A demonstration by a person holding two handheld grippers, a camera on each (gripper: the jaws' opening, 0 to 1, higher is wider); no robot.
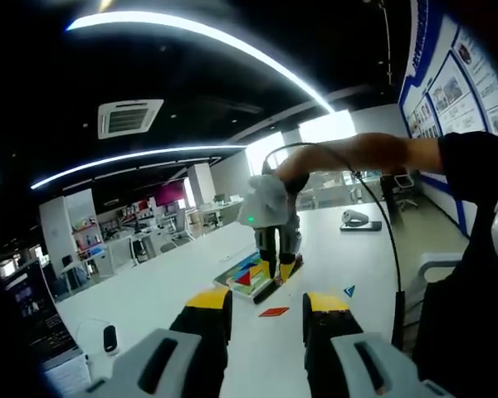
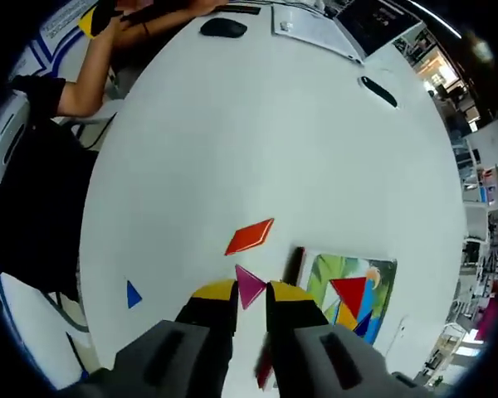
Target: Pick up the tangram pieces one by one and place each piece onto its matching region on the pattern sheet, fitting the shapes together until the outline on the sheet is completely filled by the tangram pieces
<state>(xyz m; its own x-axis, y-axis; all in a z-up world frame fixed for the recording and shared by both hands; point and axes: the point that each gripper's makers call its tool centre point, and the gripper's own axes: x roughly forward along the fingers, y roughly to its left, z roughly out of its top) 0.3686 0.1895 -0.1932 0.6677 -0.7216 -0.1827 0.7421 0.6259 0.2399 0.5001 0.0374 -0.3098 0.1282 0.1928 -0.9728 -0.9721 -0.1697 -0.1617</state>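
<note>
Hand-held gripper (image 2: 251,292) over white table (image 2: 257,124) (office)

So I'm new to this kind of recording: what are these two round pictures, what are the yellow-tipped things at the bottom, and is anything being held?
No robot here: a person carries a hand-held gripper in each hand, and each has a fisheye camera looking along its two fingers.

The left gripper view looks across a white table. Its own left gripper is at the bottom, fingers apart, holding nothing. Further off, the person's arm reaches in with the right gripper, pointing down at the pattern sheet.

The right gripper view looks down at the same table. The right gripper has its yellow-tipped fingers closed on a pink triangle. Beside it lies the pattern sheet, with a red triangle and other coloured pieces already on it. An orange parallelogram and a small blue triangle lie loose on the table.
</note>
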